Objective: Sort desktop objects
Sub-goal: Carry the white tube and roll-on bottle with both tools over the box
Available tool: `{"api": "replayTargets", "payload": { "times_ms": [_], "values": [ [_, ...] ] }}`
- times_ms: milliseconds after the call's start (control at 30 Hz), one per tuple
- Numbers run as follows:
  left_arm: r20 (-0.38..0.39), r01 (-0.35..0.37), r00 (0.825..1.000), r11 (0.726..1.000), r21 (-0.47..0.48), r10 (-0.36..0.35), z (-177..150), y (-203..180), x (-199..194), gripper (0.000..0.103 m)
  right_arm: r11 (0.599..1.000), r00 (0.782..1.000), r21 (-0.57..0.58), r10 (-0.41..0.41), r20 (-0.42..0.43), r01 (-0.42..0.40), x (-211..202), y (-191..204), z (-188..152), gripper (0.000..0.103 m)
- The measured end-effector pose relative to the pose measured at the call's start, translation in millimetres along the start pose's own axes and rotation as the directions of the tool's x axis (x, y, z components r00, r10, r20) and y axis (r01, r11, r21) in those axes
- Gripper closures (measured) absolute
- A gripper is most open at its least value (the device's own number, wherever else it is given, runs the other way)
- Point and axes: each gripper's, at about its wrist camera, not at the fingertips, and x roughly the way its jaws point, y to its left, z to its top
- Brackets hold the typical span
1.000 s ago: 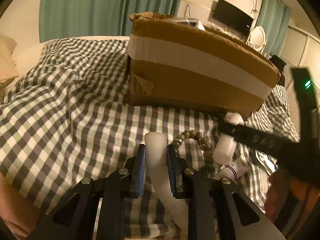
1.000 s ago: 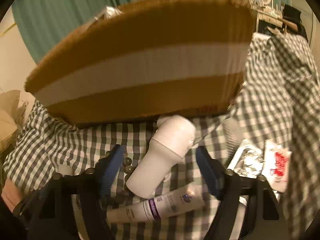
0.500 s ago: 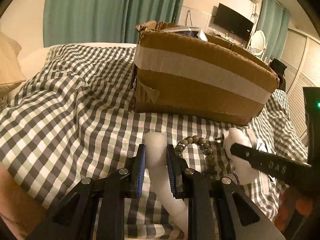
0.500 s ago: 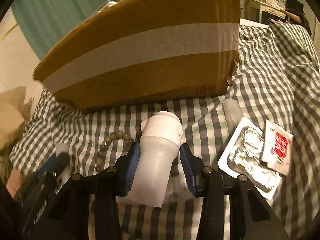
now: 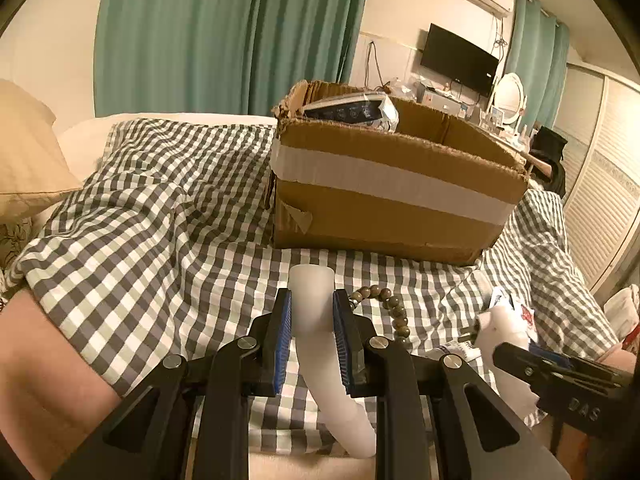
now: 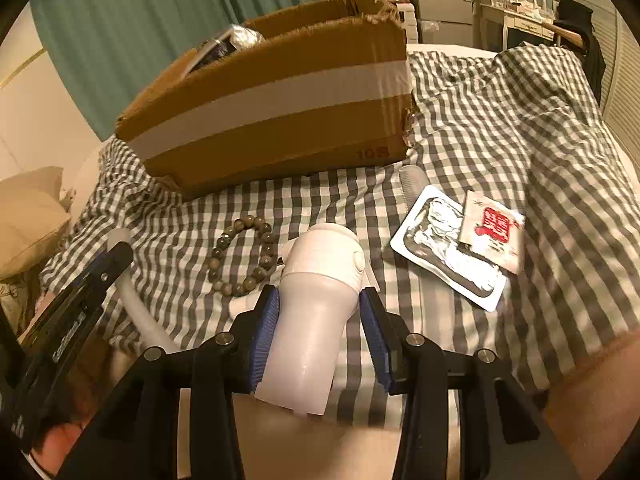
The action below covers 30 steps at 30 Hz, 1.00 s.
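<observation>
A: While the checked bedcover (image 5: 160, 216) fills most of both views, what stands on it?

B: A cardboard box (image 5: 384, 200) with a pale tape band round its side. Its top is open, and a dark printed packet (image 5: 352, 110) leans inside at one corner.

A: And behind the bed?

B: Green curtains (image 5: 224, 32), a dark screen (image 5: 458, 58) on the wall and a cream pillow (image 5: 28, 152) at the left edge.

A: What does the right gripper (image 6: 318, 320) have?

B: A white bottle (image 6: 316, 300) with a rounded cap. Its blue pads (image 6: 264, 328) press both sides of the body, cap pointing toward the box. The bottle looks lifted clear of the cover, in front of the box.

A: The left gripper (image 5: 310, 340)?

B: Closed narrow on a white bent tube (image 5: 316, 320). The tube's open end sticks out past the fingertips toward the box, and its lower part curves back under the frame. It, too, is in front of the box, not in it.

A: What lies loose on the cover?

B: A white foil-topped tray (image 6: 448, 252) right of the bottle, with a small sachet (image 6: 494, 232) bearing red print lying on its far edge. A ribbed clear thing (image 6: 412, 180) lies just beyond the tray, near the box's corner; I cannot tell what it is.

A: Anything smaller?

B: A bead bracelet (image 6: 244, 256), a ring of brownish beads, lying flat between the two grippers and well short of the box.
</observation>
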Motion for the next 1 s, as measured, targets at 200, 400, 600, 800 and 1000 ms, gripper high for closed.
{"api": "replayTargets", "payload": {
  "times_ms": [200,400,600,800,1000],
  "values": [
    [0.045,0.005,0.999,1.0,0.013,-0.006,9.8,-8.3,-23.2,0.082,0.999,0.998,0.003,0.037,0.056,-0.037,-30.3,0.6,8.0,0.061],
    [0.096,0.047,0.994,0.999,-0.006,-0.046,35.7,-14.6,-44.2,0.085,0.993,0.984,-0.007,0.115,0.139,-0.115,-66.6,6.7,35.4,0.061],
    [0.187,0.082,0.978,0.995,0.055,-0.091,88.5,-31.5,-58.0,0.089,0.985,0.96,-0.037,0.173,0.219,-0.169,-89.0,13.3,86.6,0.061],
    [0.232,0.111,0.964,0.991,0.077,-0.127,148.6,-41.9,-45.9,0.092,0.981,0.938,-0.057,0.193,0.289,-0.184,-89.9,19.0,141.2,0.061],
    [0.138,0.14,0.978,0.985,0.104,-0.154,140.2,-41.4,-5.6,0.091,0.985,0.938,-0.093,0.167,0.304,-0.145,-63.0,21.4,179.3,0.061]
  ]
}}
